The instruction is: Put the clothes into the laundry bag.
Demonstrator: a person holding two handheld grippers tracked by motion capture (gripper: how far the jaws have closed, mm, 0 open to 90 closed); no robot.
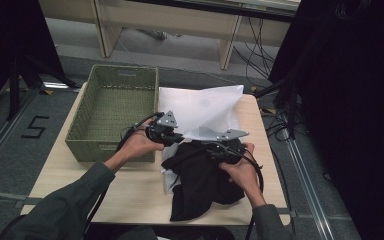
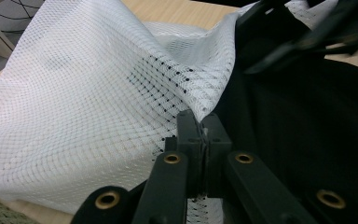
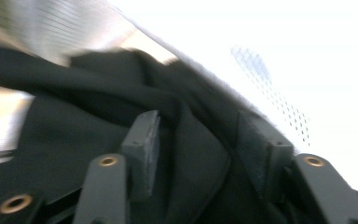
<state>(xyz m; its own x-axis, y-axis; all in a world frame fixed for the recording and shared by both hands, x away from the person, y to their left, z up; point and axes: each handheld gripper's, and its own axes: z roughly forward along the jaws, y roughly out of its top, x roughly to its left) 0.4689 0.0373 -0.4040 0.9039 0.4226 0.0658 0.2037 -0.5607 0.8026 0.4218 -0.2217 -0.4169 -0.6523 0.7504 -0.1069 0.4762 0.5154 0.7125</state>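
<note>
A white mesh bag point(image 1: 205, 107) lies on the wooden table point(image 1: 130, 192), its near edge lifted. My left gripper point(image 1: 166, 131) is shut on that edge; in the left gripper view the jaws point(image 2: 204, 122) pinch the mesh point(image 2: 84, 93) between them. A black garment point(image 1: 200, 180) lies partly at the bag's mouth and trails toward the table's front. My right gripper point(image 1: 225, 145) sits over the garment's top. In the right gripper view its jaws point(image 3: 205, 135) stand apart, with a fold of the black cloth point(image 3: 74, 135) between them and the pads not pressing on it.
A green woven basket point(image 1: 87, 135) stands at the table's left, close to my left hand. Black curtains hang at the right and far left. A pale bench stands beyond the table. Cables run on the floor at the back right.
</note>
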